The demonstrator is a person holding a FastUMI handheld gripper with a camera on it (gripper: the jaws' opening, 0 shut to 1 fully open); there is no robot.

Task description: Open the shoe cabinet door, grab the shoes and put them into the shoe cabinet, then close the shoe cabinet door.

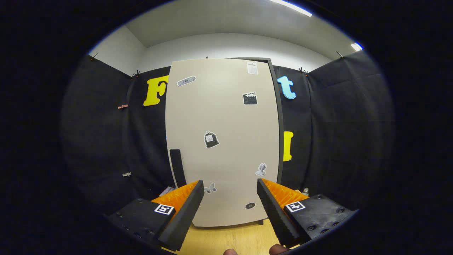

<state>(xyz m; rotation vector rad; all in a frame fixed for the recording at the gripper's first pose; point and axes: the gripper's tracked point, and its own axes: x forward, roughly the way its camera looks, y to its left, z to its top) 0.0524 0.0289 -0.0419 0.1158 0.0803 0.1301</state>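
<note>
A: Gripper view, what's up w/ the gripper (230, 209)?
B: Fingers spread wide, nothing btwn them, not touching anything. Black ribbed pads (184, 216) facing inward, orange backing behind, a small square marker on each finger base.
A: Shoe cabinet?
B: Shoe cabinet (223, 141) stands straight ahead, beyond the fingertips, apart from them. Tall, beige, door (226, 117) shut flat across the front. Dark frame edge showing along its right side & top.
A: Handle?
B: Dark vertical handle (177, 166) on the door's left edge, low down, just above and beyond the left fingertip.
A: Anything on the door?
B: Several small stickers (211, 139) scattered over it, plus a white label (252, 68) near the top right. Too small to make out more.
A: Floor?
B: Light wood floor (226, 241) under the cabinet & btwn the fingers. Black cloth wall (336, 124) behind, both sides. Two fingertips (279, 249) of a person showing at the very bottom, below the right finger.
</note>
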